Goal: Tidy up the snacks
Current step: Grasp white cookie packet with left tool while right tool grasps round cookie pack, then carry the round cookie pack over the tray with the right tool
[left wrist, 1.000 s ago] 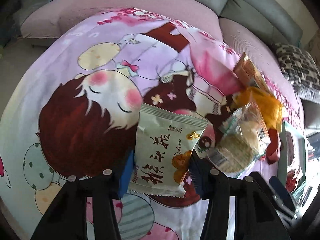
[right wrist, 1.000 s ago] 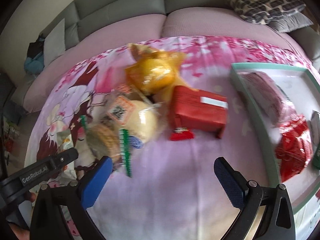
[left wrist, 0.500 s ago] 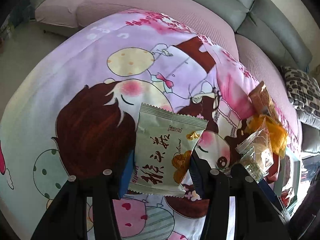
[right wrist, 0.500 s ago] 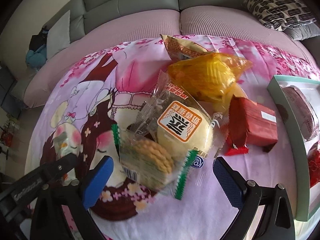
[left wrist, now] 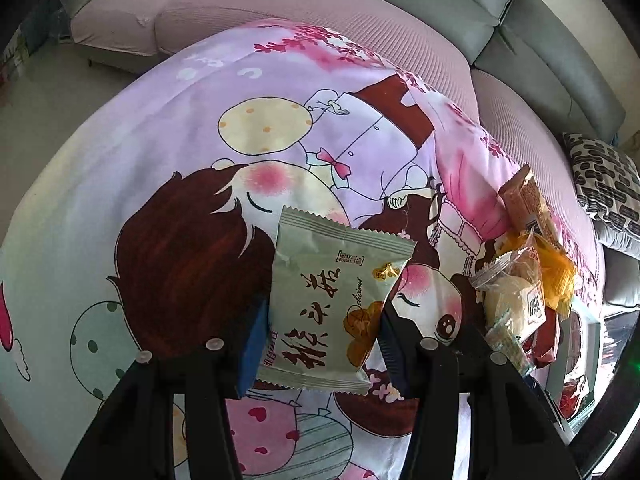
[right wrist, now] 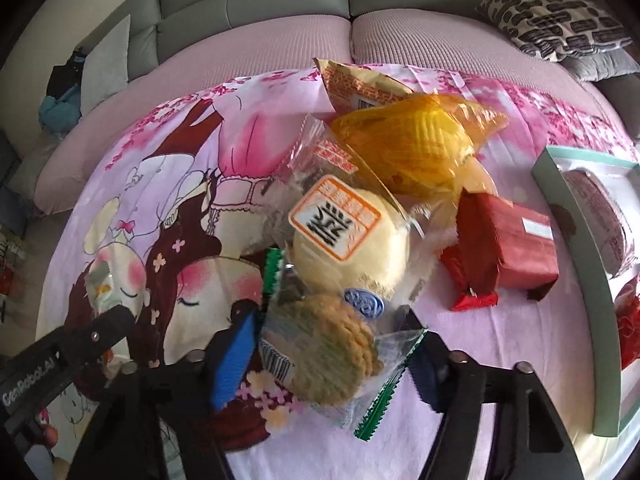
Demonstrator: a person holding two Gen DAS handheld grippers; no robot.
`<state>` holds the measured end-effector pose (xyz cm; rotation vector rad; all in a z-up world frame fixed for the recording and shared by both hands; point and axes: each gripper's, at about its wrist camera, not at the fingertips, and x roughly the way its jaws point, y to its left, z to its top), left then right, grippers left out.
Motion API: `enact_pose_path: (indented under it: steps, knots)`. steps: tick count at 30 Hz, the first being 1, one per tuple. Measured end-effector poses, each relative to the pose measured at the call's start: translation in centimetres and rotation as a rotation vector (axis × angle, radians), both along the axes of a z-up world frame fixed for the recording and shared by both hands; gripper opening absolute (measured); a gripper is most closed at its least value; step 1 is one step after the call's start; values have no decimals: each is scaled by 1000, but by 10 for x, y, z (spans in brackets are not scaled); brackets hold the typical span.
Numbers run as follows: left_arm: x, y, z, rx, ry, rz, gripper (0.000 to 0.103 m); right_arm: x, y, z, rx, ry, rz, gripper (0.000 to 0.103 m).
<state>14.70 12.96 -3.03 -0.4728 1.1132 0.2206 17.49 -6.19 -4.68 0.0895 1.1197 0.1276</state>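
left wrist view: blue-padded fingers (left wrist: 252,344) of the left gripper (left wrist: 320,340) are clamped on the lower sides of a pale green snack packet (left wrist: 332,300). packet stands upright between them, dark printed characters facing the camera, serrated top edge tilted toward the right. below it lies a cartoon-print cloth (left wrist: 200,160), lilac and pink, spread over a pink sofa seat (left wrist: 280,4). at the right edge a heap of snacks: a clear bun packet (left wrist: 516,300), a yellow bag (left wrist: 556,276), an orange-brown packet (left wrist: 528,200) farthest back. a patterned cushion (left wrist: 608,176) sits beyond.

right wrist view: fingers (right wrist: 234,356) of the right gripper (right wrist: 328,360) are closed against a clear cookie packet (right wrist: 328,352) with green serrated ends; round cookies show through the wrap. packet touches the bun packet (right wrist: 348,236) just behind it, which carries an orange-framed label. behind that, the yellow bag (right wrist: 416,148) and the orange-brown packet (right wrist: 360,84). a red wrapped packet (right wrist: 508,252) lies to the right, on the cloth (right wrist: 520,344). a mint-green tray (right wrist: 568,224) at the far right holds a dark reddish packet (right wrist: 600,208) and something red lower down, partly cut off. the left gripper's arm (right wrist: 68,344) shows at lower left.
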Motion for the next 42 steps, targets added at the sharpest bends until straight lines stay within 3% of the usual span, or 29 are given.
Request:
enact_pose_path:
  steps: [13,29,42]
  knots:
    - [7,-21,8,61,-9,-55,53,-26,-33,6,116,13,-24,50]
    - [8,-70,50,115,-131,-134,53,-34,-79,69,209,-127,-66,49]
    - [21,-166,76,150,-242,-319,53,-23,-193,94,180,-221,-311,49]
